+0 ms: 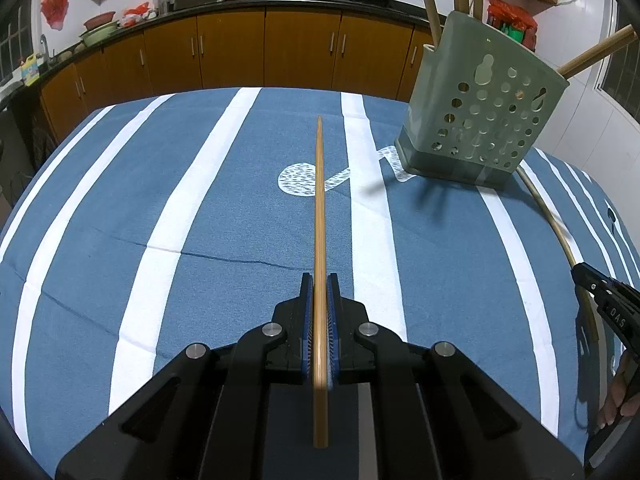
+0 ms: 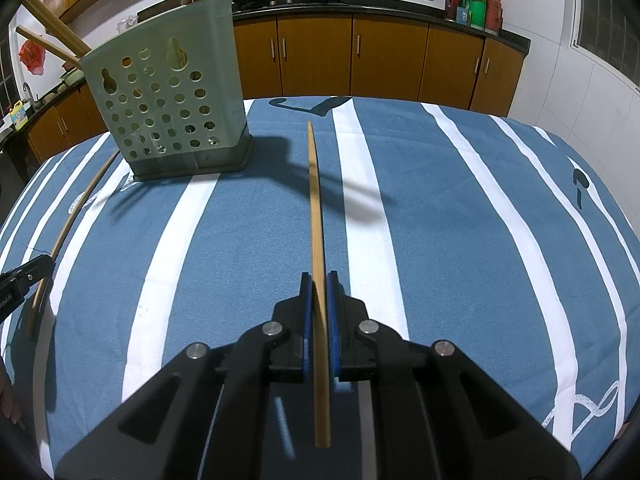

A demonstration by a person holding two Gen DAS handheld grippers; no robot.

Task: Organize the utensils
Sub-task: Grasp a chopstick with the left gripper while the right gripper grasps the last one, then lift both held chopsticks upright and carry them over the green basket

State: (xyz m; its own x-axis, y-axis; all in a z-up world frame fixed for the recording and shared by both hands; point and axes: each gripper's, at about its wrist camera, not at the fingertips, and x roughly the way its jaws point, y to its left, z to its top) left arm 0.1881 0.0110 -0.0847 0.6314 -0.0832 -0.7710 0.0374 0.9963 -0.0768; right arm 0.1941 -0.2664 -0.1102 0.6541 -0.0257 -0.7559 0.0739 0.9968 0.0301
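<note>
Kitchen cabinets (image 1: 240, 48) line the wall behind our striped blue tabletop (image 1: 120, 220). Our left gripper (image 1: 320, 280) has its fingers nearly closed on a bamboo chopstick (image 1: 319, 200) pointing straight ahead. Our right gripper (image 2: 319, 278) likewise pinches a second chopstick (image 2: 314, 200). A green perforated utensil holder (image 1: 480, 112) stands ahead, to the right of the left fingers, with several sticks in it.

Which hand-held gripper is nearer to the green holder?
Hard to tell; roughly equal. The holder stands ahead-right of the left hand-held gripper and ahead-left of the right hand-held gripper.
</note>
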